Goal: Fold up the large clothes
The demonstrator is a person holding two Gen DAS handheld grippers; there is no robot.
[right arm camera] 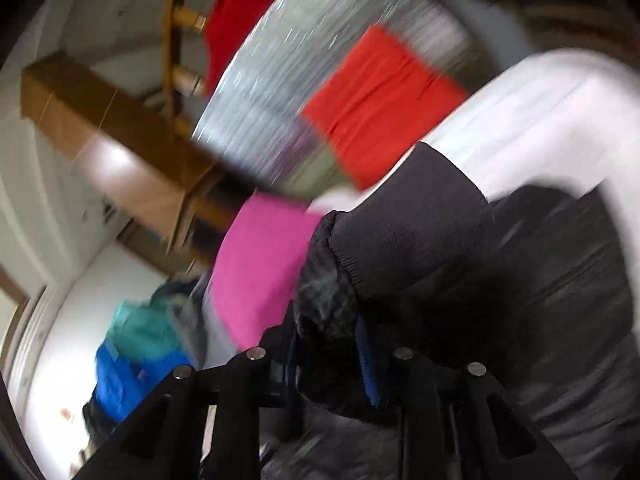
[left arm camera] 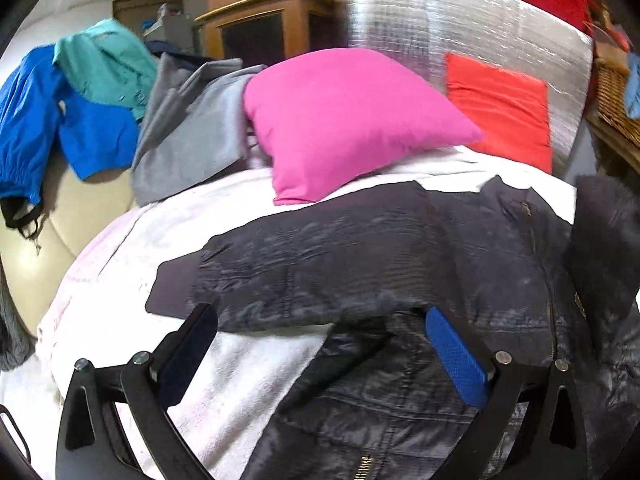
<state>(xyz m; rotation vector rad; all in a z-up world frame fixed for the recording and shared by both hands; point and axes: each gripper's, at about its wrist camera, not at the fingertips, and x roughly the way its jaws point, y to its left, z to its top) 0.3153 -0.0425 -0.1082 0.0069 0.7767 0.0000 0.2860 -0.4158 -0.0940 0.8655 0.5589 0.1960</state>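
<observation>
A dark quilted jacket (left arm camera: pixel 420 264) lies on a white cover (left arm camera: pixel 248 380) spread over the bed. In the left wrist view one sleeve (left arm camera: pixel 304 256) is folded across the body; its long axis runs roughly side to side in the picture, and its plain knit cuff (left arm camera: pixel 172 288) points left. The jacket's zipper (left arm camera: pixel 548 280) runs up the right part of the picture, toward the pillows. The left gripper (left arm camera: pixel 320 356) hangs released, jaws wide apart, just above the lower edge of that folded sleeve, pinching nothing.

The right gripper (right arm camera: pixel 332 356) is clenched on the other sleeve (right arm camera: pixel 328 304) just behind its ribbed cuff (right arm camera: pixel 408 224); the cuff sticks up and to the right. This view is motion-blurred.

A pink pillow (left arm camera: pixel 344 120) and a red pillow (left arm camera: pixel 500 108) sit beyond the jacket, and a heap of blue, teal and grey clothes (left arm camera: pixel 120 112) lies to the left.
</observation>
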